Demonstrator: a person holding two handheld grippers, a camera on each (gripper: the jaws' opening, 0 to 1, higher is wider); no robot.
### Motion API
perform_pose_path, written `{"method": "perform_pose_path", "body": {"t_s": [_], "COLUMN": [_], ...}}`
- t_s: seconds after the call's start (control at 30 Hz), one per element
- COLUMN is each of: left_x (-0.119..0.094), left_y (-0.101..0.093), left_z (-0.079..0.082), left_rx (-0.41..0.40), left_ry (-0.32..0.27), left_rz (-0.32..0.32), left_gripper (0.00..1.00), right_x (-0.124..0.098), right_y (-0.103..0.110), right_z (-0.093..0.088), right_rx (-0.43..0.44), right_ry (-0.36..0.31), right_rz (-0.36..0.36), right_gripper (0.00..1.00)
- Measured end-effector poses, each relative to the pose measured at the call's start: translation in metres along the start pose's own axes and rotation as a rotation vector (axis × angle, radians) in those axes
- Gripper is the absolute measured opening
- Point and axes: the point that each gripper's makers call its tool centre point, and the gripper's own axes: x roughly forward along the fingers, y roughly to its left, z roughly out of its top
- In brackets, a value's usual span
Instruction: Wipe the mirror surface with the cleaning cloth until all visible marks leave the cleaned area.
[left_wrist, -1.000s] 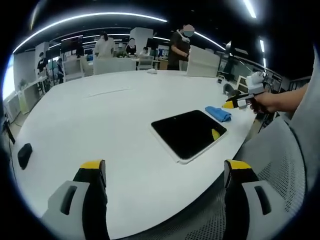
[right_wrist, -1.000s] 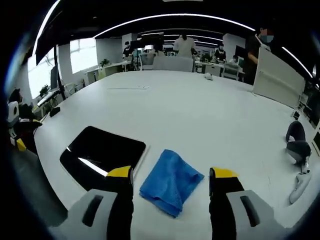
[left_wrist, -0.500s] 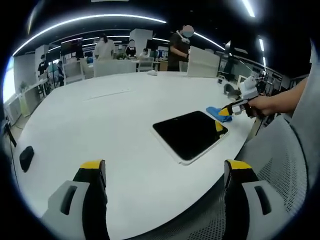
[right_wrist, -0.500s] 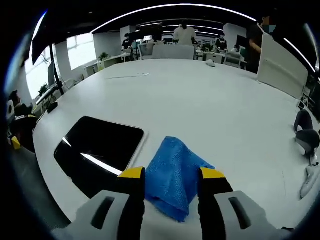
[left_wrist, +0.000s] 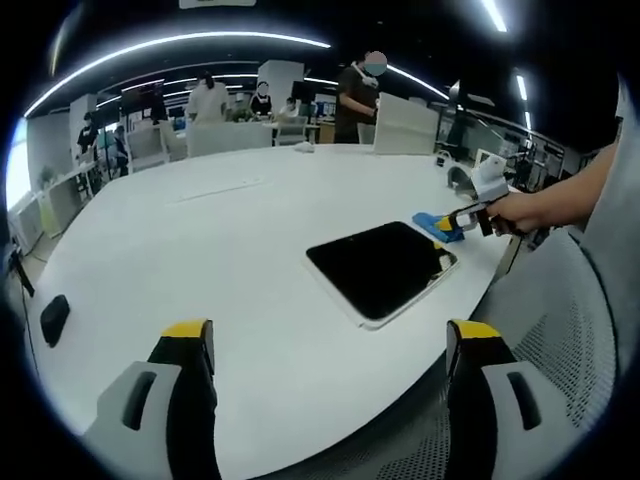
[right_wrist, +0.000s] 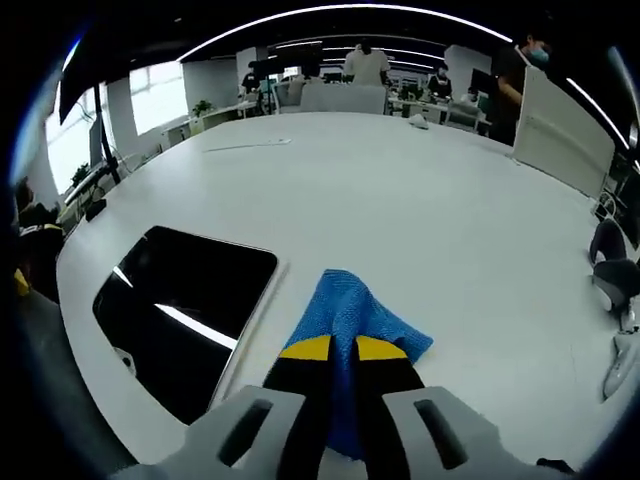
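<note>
Pinching the blue cloth (right_wrist: 352, 330) is the right gripper (right_wrist: 343, 349), jaws nearly closed on a bunched fold so the fabric is peaking up between the yellow tips, probably to be lifting it off the white table (right_wrist: 400, 200) before carrying it over to the mirror (right_wrist: 180, 315). The cloth is lying on the table just beside the mirror's right edge in the right gripper view, not yet on the glass, so wiping is looking not yet started. The mirror is lying flat near the table edge, dark face up, reflecting ceiling light strips; marks on it are too small to be making out. In the left gripper view the mirror (left_wrist: 380, 265) is sitting out ahead, with the cloth (left_wrist: 436, 225) at its far right corner and the right gripper (left_wrist: 462, 214) reaching in, held by a person's hand (left_wrist: 520, 210). The left gripper (left_wrist: 328, 345) is hanging wide open, jaws spread far apart, gripping nothing and touching nothing, well short of the mirror, likely being kept back so everything is staying in sight. A small dark object (left_wrist: 52, 318) is resting on the table far left. People are standing at desks in the background.
</note>
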Motion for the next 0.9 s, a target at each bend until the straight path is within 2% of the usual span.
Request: {"method": "perform_pose_path", "body": {"t_s": [0.13,0.27,0.3,0.37,0.43,0.5,0.53,0.63,0.7,0.8,0.9], "left_x": [0.001,0.001,0.001,0.001,0.001,0.001,0.001,0.001,0.001,0.002,0.001], "left_y": [0.001,0.002,0.002,0.002,0.002,0.002,0.002,0.001,0.001,0.001,0.000], "left_z": [-0.003,-0.004,-0.004,-0.005,-0.005,-0.005,-0.005,-0.005,-0.006,-0.007,-0.007], "left_rx": [0.001,0.004,0.004,0.004,0.005,0.004,0.005,0.003,0.002,0.004,0.005], "left_ry": [0.004,0.007,0.007,0.011,0.010,0.009,0.009,0.010,0.014,0.019,0.016], "left_rz": [-0.005,-0.008,-0.009,-0.011,-0.014,-0.015,-0.017,-0.021,-0.024,-0.025,-0.028], "left_gripper": [0.96,0.96,0.95,0.95,0.95,0.95,0.95,0.95,0.95,0.96,0.96], "right_x": [0.001,0.001,-0.001,-0.003,-0.006,-0.008,-0.017,-0.020,-0.023,-0.019,-0.011], "right_y": [0.000,-0.002,0.000,-0.002,0.004,0.004,0.009,0.016,0.024,0.033,0.044], "right_z": [0.000,0.001,0.001,0.006,0.020,0.028,0.037,0.054,0.067,0.076,0.076], "right_rx": [-0.014,0.028,0.074,0.071,0.093,0.108,0.106,0.146,0.132,0.147,0.175], "right_ry": [-0.001,0.006,0.019,0.021,-0.016,-0.010,-0.020,-0.053,-0.070,-0.073,-0.056], "right_rz": [-0.009,-0.006,0.004,-0.003,0.024,0.028,0.032,0.054,0.052,0.060,0.077], "right_gripper": [0.01,0.01,0.01,0.01,0.01,0.01,0.01,0.02,0.02,0.02,0.02]}}
